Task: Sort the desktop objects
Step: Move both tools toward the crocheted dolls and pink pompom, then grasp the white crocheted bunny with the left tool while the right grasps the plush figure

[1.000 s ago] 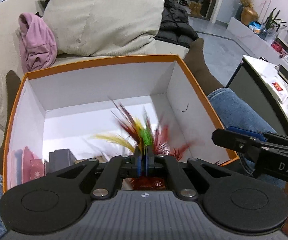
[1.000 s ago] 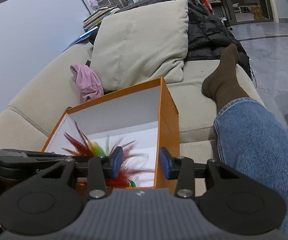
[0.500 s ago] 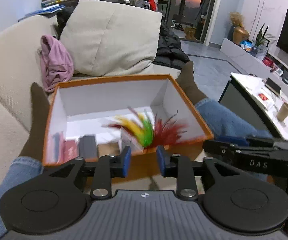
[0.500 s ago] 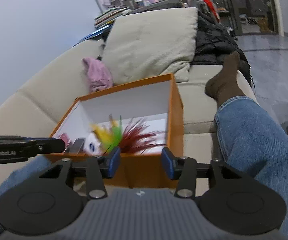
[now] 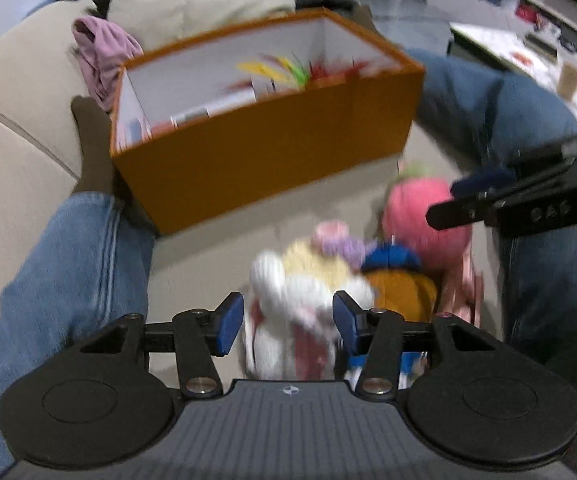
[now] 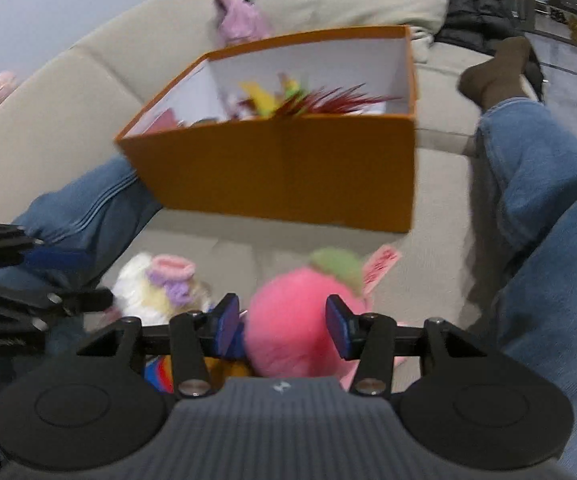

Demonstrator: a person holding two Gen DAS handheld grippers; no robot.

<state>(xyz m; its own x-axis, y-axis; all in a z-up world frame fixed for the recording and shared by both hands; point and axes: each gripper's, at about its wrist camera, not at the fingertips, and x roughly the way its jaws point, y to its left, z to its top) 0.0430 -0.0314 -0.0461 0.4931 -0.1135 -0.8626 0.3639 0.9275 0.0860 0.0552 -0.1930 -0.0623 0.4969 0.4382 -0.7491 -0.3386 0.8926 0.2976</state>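
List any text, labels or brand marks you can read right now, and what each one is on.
"DAS", blurred but just legible: side of the right gripper.
Small emblem, no letters: body of the left gripper.
Red print on the pink tag beside the pink plush: too blurred to read.

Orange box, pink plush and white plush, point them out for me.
Orange box (image 6: 288, 168): right wrist view, front wall.
Pink plush (image 6: 288, 320): right wrist view, round body.
White plush (image 5: 288, 292): left wrist view, fuzzy body.
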